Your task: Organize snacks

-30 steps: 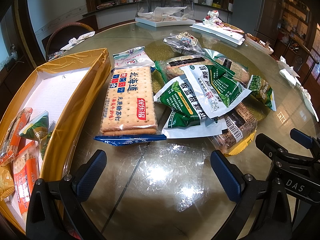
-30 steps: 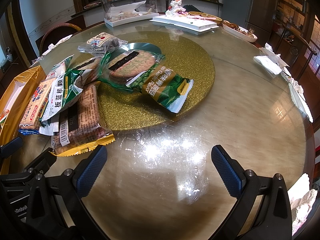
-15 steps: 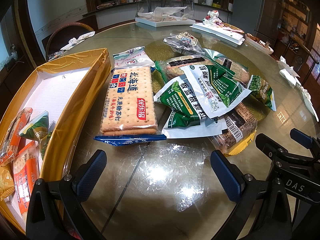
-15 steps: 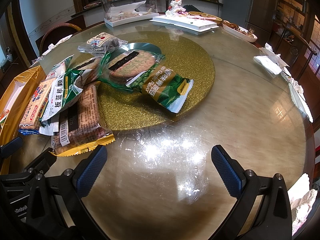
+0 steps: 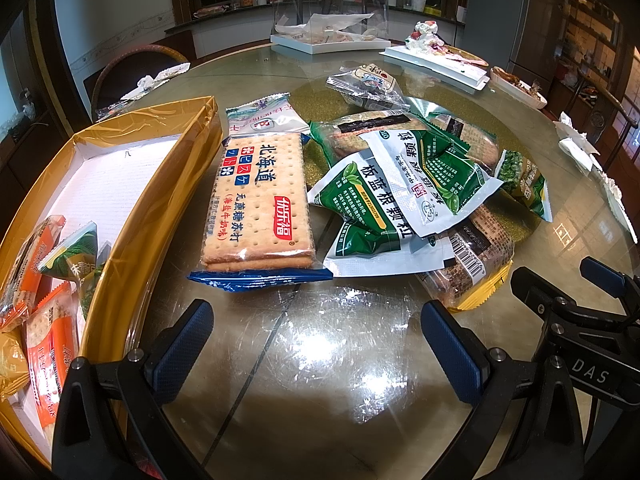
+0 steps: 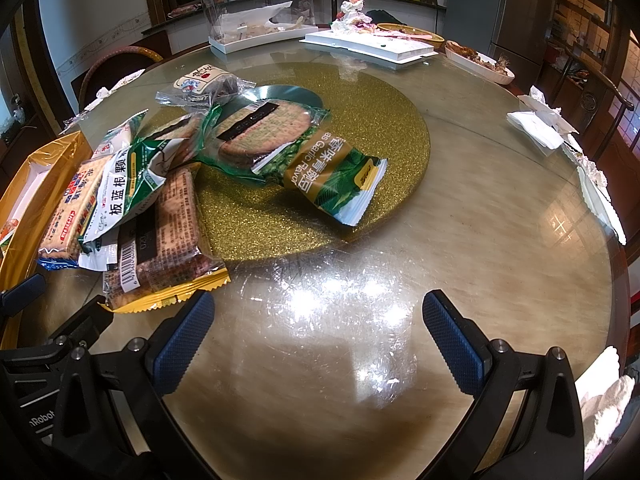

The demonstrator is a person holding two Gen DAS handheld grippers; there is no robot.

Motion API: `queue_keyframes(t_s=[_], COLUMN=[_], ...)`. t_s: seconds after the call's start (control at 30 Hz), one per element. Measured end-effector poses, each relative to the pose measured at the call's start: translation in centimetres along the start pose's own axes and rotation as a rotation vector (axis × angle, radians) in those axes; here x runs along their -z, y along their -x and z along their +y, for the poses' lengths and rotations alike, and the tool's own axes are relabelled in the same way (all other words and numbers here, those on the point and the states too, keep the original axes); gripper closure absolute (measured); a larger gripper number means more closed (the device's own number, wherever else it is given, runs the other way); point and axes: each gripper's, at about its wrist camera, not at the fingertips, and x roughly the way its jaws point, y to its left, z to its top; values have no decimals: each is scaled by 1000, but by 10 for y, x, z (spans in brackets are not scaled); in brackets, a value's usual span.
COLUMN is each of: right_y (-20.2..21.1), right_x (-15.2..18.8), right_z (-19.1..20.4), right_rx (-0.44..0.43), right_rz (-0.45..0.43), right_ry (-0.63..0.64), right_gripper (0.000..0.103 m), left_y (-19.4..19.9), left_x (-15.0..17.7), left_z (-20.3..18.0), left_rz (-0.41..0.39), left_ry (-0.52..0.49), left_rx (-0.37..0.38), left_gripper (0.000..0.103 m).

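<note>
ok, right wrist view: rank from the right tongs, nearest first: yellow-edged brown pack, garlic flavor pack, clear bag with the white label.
1. yellow-edged brown pack, just ahead, left of the right tongs.
2. garlic flavor pack, mid-table, on the gold turntable.
3. clear bag with the white label, far left, at the turntable's back edge.

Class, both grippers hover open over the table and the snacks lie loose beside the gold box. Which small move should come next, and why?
Probably ease the left gripper forward onto the soda cracker pack. It is open and empty, the pack lies just ahead, nearest the gold box, with nothing on top of it.
</note>
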Motion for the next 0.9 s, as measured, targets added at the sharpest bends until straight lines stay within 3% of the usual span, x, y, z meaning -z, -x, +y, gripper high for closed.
queue_keyframes(t_s=[0.9], right_y=[-1], right_x=[-2], right_z=[-1], right_rx=[13], right_rz=[0], right_ry=[-24], right_gripper=[0], left_y=[0], left_x=[0], left_z=[0], left_rz=[0], left_ry=[20], left_rx=[-11], left_gripper=[0])
